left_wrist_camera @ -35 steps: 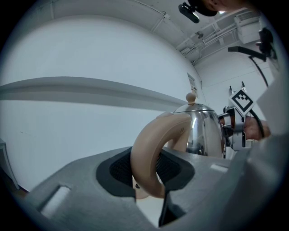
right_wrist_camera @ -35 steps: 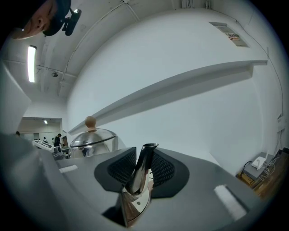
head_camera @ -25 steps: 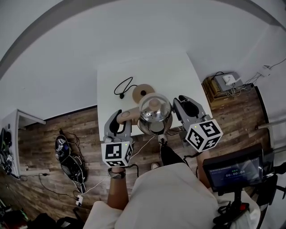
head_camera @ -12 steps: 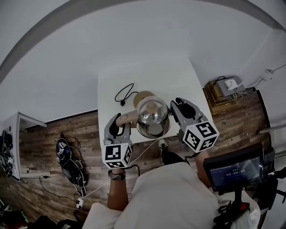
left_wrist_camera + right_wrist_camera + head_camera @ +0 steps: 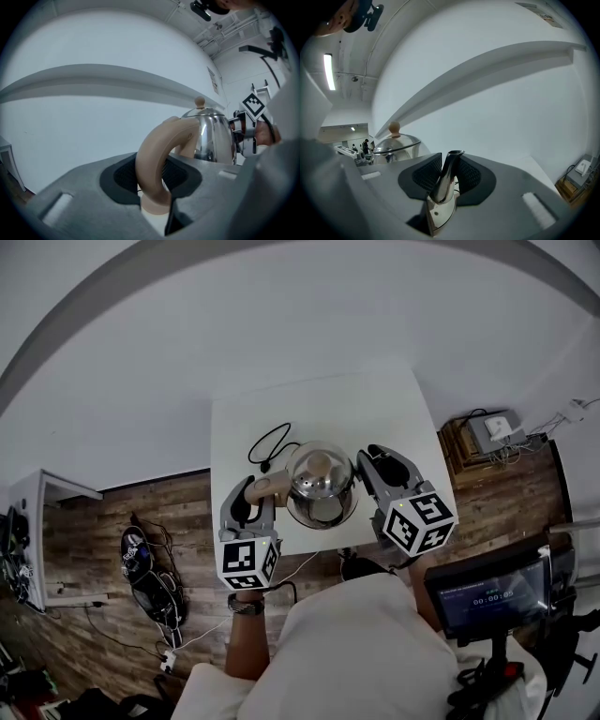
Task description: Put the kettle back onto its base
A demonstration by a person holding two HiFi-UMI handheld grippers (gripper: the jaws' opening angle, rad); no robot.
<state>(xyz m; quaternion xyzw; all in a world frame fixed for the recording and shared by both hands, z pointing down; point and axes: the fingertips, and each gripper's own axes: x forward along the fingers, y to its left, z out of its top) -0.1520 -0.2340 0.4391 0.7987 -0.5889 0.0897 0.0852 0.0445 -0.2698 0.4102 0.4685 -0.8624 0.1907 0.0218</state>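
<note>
Shiny round steel kettle (image 5: 321, 486) by white table (image 5: 319, 399) near edge, open top beyond; left gripper (image 5: 251, 493) clamps beige handle (image 5: 157, 154), right gripper (image 5: 371, 463) clamps spout (image 5: 446, 178).

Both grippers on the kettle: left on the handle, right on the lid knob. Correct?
No. The right gripper clamps the spout, as the right gripper view shows. The left gripper is on the handle of the kettle, as stated.

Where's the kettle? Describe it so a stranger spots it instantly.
Look at the white table. On its near half, the left gripper and right gripper hold the kettle. It alone is round shiny steel with a beige handle; the black cord beside it is thin.
</note>
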